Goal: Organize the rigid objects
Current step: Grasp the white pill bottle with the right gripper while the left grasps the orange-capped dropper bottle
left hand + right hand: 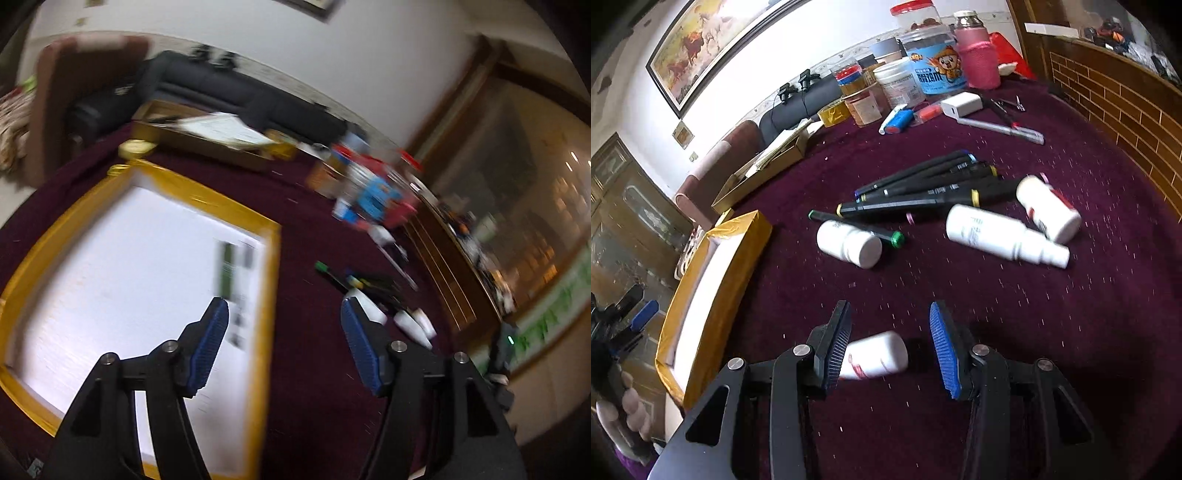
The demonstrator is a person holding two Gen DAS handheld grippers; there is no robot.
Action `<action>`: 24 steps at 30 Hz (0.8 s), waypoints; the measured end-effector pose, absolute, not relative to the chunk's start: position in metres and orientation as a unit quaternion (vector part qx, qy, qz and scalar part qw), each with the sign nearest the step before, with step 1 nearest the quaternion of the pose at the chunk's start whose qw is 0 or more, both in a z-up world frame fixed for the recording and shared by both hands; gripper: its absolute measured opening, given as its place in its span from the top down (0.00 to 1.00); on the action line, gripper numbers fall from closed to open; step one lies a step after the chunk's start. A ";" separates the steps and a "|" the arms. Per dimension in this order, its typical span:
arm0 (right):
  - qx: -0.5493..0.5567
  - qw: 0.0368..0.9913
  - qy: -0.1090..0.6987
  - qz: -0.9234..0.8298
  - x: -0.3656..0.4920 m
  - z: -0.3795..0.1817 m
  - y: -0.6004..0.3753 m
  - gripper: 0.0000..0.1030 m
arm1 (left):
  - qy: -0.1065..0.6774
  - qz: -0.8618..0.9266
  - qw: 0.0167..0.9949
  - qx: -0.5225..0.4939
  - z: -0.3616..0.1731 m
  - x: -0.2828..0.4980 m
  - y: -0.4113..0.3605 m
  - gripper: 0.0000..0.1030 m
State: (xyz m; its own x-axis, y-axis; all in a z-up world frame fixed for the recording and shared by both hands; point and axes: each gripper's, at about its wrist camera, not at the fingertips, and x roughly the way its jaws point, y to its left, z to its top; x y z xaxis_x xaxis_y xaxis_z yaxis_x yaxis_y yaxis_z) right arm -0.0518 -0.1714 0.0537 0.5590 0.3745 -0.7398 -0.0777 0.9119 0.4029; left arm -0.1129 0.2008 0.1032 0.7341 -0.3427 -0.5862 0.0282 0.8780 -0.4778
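My right gripper (890, 317) is open above a small white bottle (877, 355) that lies on the purple cloth beside its left finger, not gripped. Ahead lie a white pill bottle (848, 243), a white spray bottle (1001, 234), another white bottle (1049, 206) and a bundle of black markers (931, 184). A yellow-edged white tray (713, 266) stands at the left. My left gripper (284, 310) is open and empty, over the tray's right edge (269, 280); two markers (229, 269) lie in the tray. That view is blurred.
Jars, a pink flask (977, 55), a tape roll (833, 112), a white charger (962, 103) and pens stand at the table's far side. An open cardboard box (768, 162) sits at the far left. A brick-pattern wooden edge (1126, 110) bounds the right.
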 end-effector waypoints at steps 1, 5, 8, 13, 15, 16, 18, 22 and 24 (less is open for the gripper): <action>0.167 0.866 0.453 0.131 -0.054 0.052 -0.172 0.62 | 0.353 -0.112 0.902 -0.219 0.103 -0.114 0.192 0.38; 0.183 0.854 0.467 0.137 -0.064 0.040 -0.172 0.62 | 0.385 -0.142 0.889 -0.203 0.085 -0.107 0.156 0.38; 0.199 0.836 0.483 0.167 -0.062 0.031 -0.159 0.61 | 0.412 -0.150 0.876 -0.203 0.070 -0.104 0.139 0.38; 0.219 0.804 0.483 0.270 -0.050 0.028 -0.134 0.61 | 0.423 -0.160 0.870 -0.196 0.060 -0.111 0.123 0.38; 0.211 0.813 0.470 0.269 -0.043 0.034 -0.133 0.61 | 0.423 -0.161 0.871 -0.193 0.059 -0.116 0.123 0.38; 0.197 0.826 0.462 0.255 -0.038 0.038 -0.134 0.61 | 0.423 -0.160 0.871 -0.192 0.058 -0.117 0.123 0.38; 0.144 0.858 0.444 0.214 -0.026 0.048 -0.131 0.61 | 0.423 -0.158 0.872 -0.190 0.055 -0.119 0.123 0.38; 0.031 0.890 0.421 0.172 -0.008 0.056 -0.108 0.61 | 0.425 -0.160 0.872 -0.184 0.052 -0.120 0.121 0.38; 0.004 0.888 0.425 0.174 0.002 0.054 -0.096 0.61 | 0.425 -0.162 0.872 -0.180 0.052 -0.122 0.118 0.38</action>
State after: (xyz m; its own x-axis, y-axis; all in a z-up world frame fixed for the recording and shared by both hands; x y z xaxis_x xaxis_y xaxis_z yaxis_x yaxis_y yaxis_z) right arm 0.0025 -0.0956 0.0538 0.5773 0.3131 -0.7541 -0.3059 0.9392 0.1558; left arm -0.1218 0.1184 0.0520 0.5856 -0.4356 -0.6836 0.1294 0.8827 -0.4517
